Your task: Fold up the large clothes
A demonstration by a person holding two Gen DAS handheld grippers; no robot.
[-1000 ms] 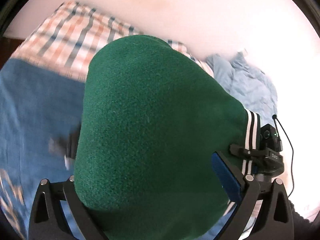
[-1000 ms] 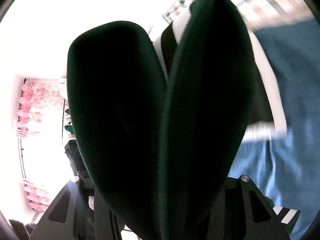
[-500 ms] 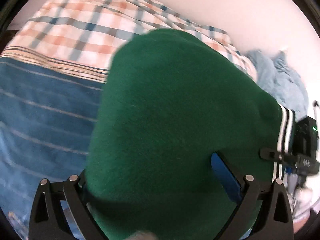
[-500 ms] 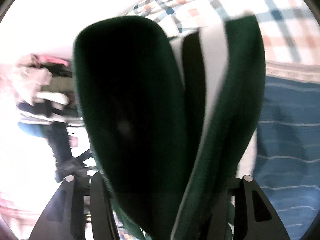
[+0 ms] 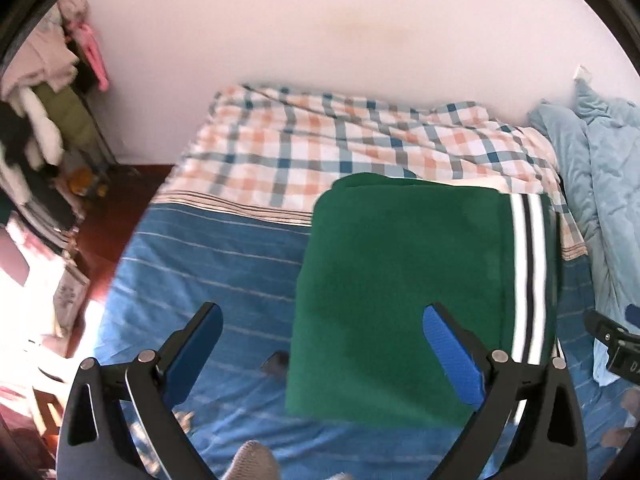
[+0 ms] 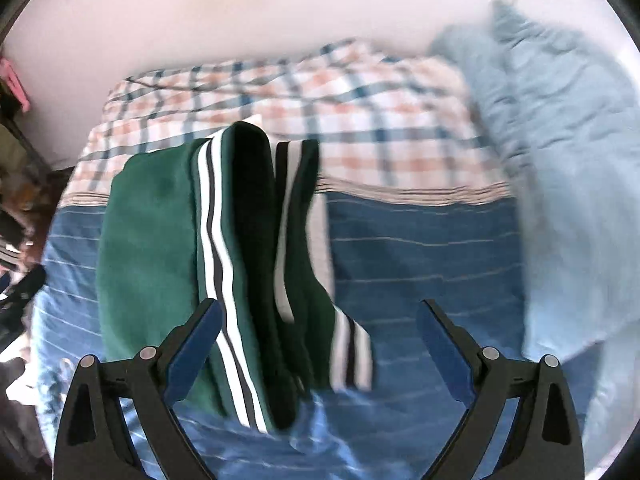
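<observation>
A folded dark green garment with white and black striped trim lies on the blue striped bed cover. My left gripper is open and empty, above the garment's near left edge. In the right wrist view the same garment lies at left centre, its striped edge and a loose striped cuff on the right side. My right gripper is open and empty, just above the garment's right edge.
A checked orange and blue sheet covers the far part of the bed against a white wall. A crumpled light blue quilt lies at the right. Clothes hang on a rack at the far left, beside dark red floor.
Both grippers opened and let go of the green garment. It now lies folded on the bed, and both grippers have pulled back from it.
</observation>
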